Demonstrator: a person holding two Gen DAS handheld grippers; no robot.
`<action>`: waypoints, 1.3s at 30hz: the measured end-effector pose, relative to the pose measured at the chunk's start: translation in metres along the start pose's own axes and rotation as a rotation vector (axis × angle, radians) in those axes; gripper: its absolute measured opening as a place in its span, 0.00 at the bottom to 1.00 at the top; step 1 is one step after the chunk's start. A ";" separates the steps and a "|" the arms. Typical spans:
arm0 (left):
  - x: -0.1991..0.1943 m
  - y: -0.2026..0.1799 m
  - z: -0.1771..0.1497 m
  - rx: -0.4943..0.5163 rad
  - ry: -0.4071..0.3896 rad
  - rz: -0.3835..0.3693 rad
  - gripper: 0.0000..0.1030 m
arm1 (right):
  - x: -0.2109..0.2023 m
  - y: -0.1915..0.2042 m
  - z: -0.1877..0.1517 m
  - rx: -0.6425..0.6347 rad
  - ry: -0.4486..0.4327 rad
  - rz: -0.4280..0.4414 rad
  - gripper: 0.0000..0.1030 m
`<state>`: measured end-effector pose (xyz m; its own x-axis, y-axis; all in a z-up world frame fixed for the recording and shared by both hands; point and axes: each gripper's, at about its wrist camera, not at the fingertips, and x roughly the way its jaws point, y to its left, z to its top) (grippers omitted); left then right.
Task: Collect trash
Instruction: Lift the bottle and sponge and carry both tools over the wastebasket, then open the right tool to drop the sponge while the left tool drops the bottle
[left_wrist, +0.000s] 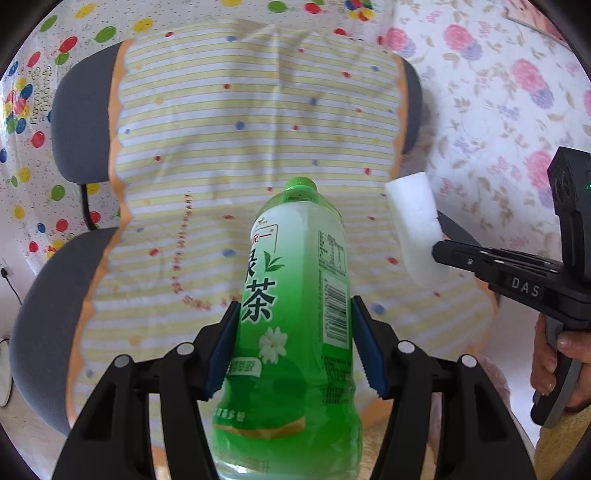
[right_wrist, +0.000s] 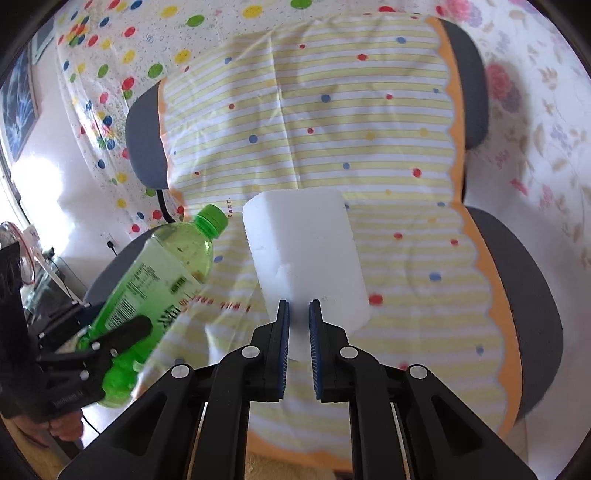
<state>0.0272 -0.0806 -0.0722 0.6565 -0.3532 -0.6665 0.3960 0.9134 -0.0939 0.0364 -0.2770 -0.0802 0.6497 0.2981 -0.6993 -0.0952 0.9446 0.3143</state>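
A green tea bottle with a green cap stands up between the blue pads of my left gripper, which is shut on its middle. The same bottle shows at the left of the right wrist view, tilted, in the left gripper. A white foam block is pinched at its near edge by my right gripper, shut on it and squeezing it thin. In the left wrist view that foam block hangs from the right gripper at the right. Both are held in the air over a chair.
Below lies a grey office chair draped with a yellow-striped dotted cloth. A balloon-print sheet hangs behind at the left and a flowered sheet at the right. A hand grips the right gripper's handle.
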 end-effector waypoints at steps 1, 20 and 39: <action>-0.007 -0.009 -0.005 0.014 -0.016 -0.004 0.56 | -0.011 -0.001 -0.009 0.011 -0.014 -0.003 0.11; -0.037 -0.206 -0.063 0.287 -0.040 -0.311 0.56 | -0.176 -0.108 -0.199 0.409 -0.057 -0.288 0.12; -0.013 -0.242 -0.094 0.421 0.068 -0.344 0.56 | -0.187 -0.141 -0.239 0.532 -0.100 -0.340 0.36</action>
<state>-0.1381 -0.2777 -0.1104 0.4064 -0.5903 -0.6974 0.8123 0.5828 -0.0200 -0.2517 -0.4329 -0.1468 0.6475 -0.0445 -0.7607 0.4991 0.7791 0.3793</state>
